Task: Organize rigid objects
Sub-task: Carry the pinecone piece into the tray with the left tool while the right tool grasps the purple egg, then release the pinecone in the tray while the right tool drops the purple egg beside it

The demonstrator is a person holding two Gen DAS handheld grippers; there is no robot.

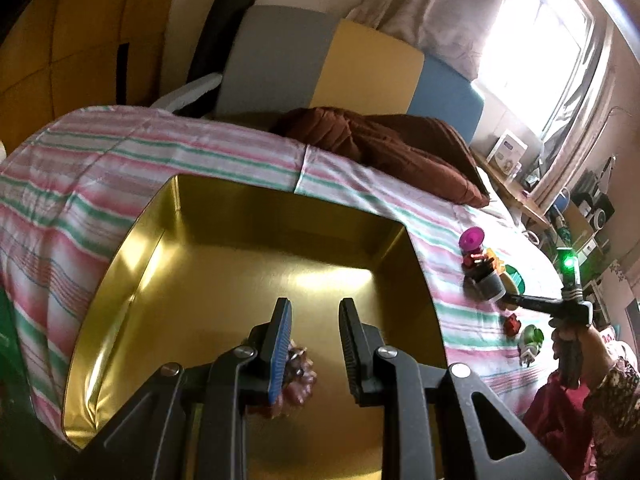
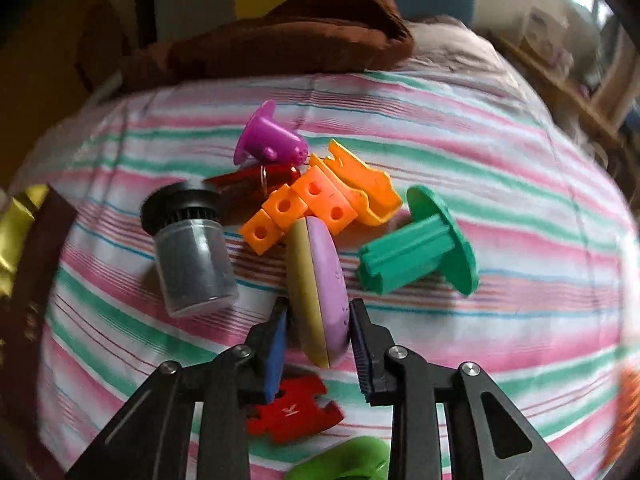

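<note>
Right wrist: right tongs (image 2: 320, 320) clamp purple-and-yellow disc (image 2: 318, 280); left tongs (image 1: 316, 320) closed, empty.

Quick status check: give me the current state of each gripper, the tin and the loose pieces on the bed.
Left gripper: shut, holding nothing, above the tin.
Right gripper: shut on the purple and yellow oval case, held on edge.
Gold metal tin: open, lidless, one brownish object inside.
Black-capped grey jar: capped, lying tilted.
Green plastic spool: on its side.
Red puzzle-shaped piece: flat on the bedspread.

a pinkish lumpy thing (image 1: 298, 384) in the gold tin (image 1: 120, 272) hides partly behind a finger, unidentifiable; a green piece (image 2: 344, 460) is cut by the bottom edge.
</note>
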